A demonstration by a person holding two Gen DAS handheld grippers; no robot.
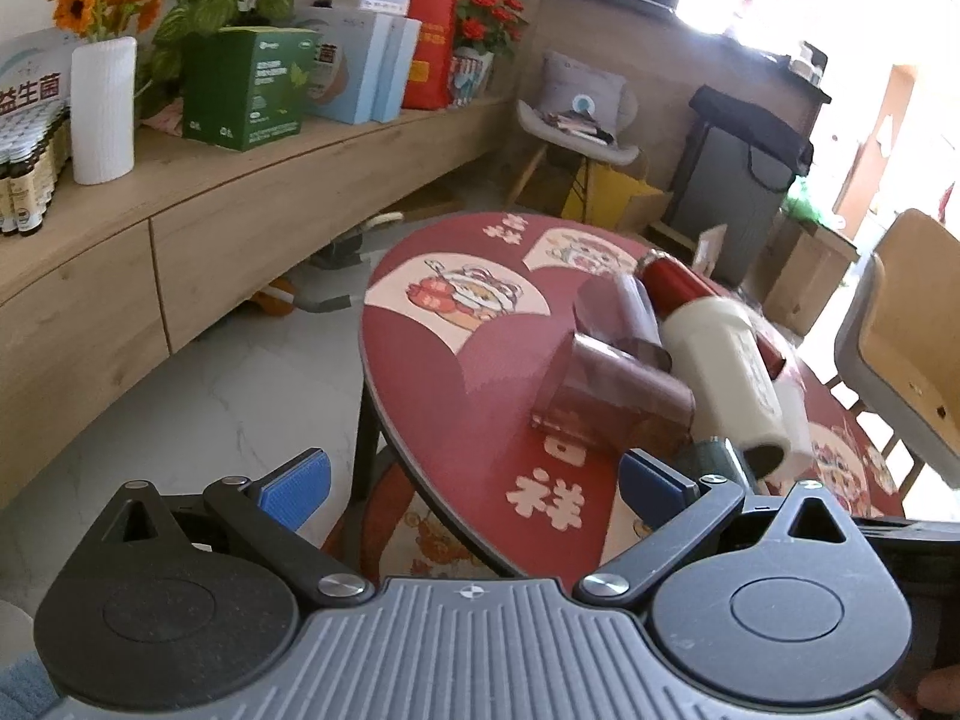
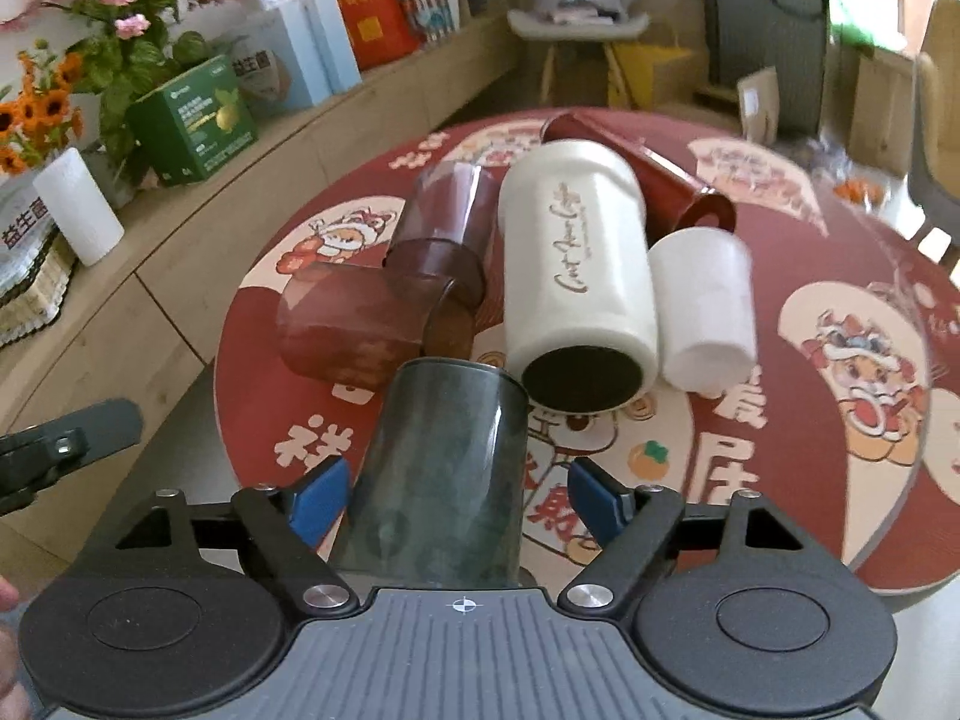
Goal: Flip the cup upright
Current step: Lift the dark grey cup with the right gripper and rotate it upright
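Several cups lie on their sides on a round red table (image 2: 780, 228). A dark green translucent cup (image 2: 441, 462) lies between the fingers of my right gripper (image 2: 459, 495), whose blue pads (image 2: 318, 495) stand apart from its sides; the jaws are open. Beyond it lie a cream mug (image 2: 576, 276) with script lettering, a small white cup (image 2: 705, 306), a red cup (image 2: 654, 180) and brown translucent cups (image 2: 354, 324). My left gripper (image 1: 474, 480) is open and empty at the table's near edge, with the brown cups (image 1: 612, 384) and cream mug (image 1: 726, 372) ahead of it.
A long wooden counter (image 1: 210, 204) runs along the left with boxes, a white vase (image 1: 103, 111) and flowers. A wooden chair (image 1: 900, 324) stands at the table's right. A grey chair (image 1: 576, 120) and a dark bin (image 1: 738, 180) stand behind the table.
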